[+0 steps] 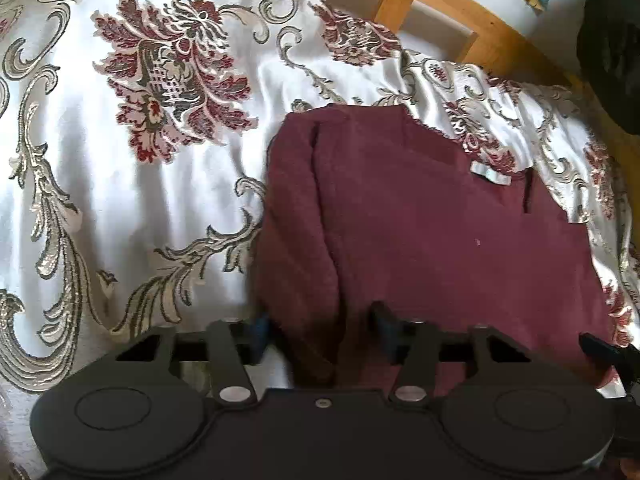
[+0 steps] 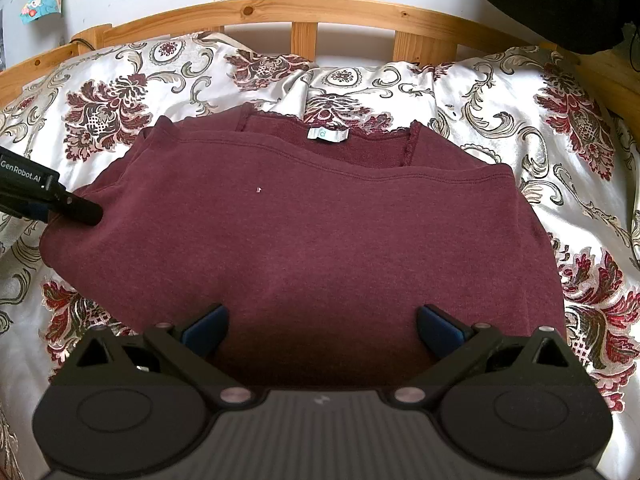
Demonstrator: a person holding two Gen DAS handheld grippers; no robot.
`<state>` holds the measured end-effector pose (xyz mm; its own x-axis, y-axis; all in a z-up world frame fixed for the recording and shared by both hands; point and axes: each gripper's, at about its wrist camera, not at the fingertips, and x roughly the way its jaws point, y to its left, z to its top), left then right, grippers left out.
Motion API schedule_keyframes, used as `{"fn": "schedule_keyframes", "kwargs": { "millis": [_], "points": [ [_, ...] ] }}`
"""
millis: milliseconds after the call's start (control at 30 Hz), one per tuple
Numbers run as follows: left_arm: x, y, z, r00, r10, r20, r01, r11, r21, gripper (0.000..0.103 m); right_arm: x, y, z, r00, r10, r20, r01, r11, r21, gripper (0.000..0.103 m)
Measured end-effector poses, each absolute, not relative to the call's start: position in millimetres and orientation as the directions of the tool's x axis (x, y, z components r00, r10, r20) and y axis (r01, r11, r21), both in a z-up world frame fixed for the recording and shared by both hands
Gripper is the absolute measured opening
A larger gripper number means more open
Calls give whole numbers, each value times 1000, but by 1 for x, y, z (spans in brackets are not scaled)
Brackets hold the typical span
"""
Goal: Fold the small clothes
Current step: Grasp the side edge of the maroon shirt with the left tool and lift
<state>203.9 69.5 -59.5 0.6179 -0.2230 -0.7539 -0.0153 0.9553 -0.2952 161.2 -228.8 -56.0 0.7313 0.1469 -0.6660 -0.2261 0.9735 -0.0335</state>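
Two grippers (image 1: 320,330) (image 2: 322,330) — one maroon sweater (image 2: 304,240)

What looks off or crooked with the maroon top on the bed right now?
Nothing looks damaged. The maroon top lies folded on the floral bedspread, though its left edge bulges in a thick uneven roll, and a small white speck sits on the front.

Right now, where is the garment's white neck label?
In the right wrist view the white neck label sits at the maroon top's far neckline, centred, toward the wooden bed rail.
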Motion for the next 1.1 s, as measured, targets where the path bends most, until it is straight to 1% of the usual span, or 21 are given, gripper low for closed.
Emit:
{"fn": "schedule_keyframes", "kwargs": {
  "millis": [33,67,133,233,333,433,500,600,767,867,967,1067,1100],
  "points": [
    [203,69,-59,621,-230,-749,-11,953,-301,38,161,-229,-56,731,147,-666,-226,974,-33,103],
    [202,68,-58,626,-233,-744,-8,952,-305,35,161,-229,-56,731,147,-666,-226,974,-33,103],
    [200,67,-53,645,-240,-726,-1,949,-315,21,161,-229,-55,731,147,-666,-227,973,-34,103],
    [200,62,-42,667,-236,-707,13,952,-306,15,162,-229,-53,727,148,-670,-227,973,-32,103],
    [202,50,-26,687,-231,-689,52,961,-270,13,163,-233,-46,726,161,-669,-225,974,-10,103],
    [205,35,-4,704,-245,-667,98,963,-251,12,162,-245,-34,741,176,-648,-213,977,22,103],
    [206,21,11,711,-264,-651,137,961,-240,12,162,-256,-25,759,164,-630,-185,982,32,103],
    [207,-11,37,721,-289,-630,226,957,-180,12,161,-277,-13,781,138,-609,-136,989,50,103],
    [208,-72,58,698,-354,-623,355,926,-128,12,159,-317,3,813,86,-576,-48,996,82,103],
    [205,-108,56,675,-393,-625,415,902,-120,12,160,-343,10,831,43,-555,9,996,91,103],
    [204,-140,41,638,-414,-649,451,884,-120,12,158,-377,12,833,-1,-554,89,987,131,103],
    [202,-158,23,599,-428,-677,469,872,-136,11,157,-411,8,821,0,-571,161,960,231,103],
    [201,-164,17,584,-431,-688,476,868,-140,7,157,-421,5,815,24,-580,174,943,283,103]
  ]
}}
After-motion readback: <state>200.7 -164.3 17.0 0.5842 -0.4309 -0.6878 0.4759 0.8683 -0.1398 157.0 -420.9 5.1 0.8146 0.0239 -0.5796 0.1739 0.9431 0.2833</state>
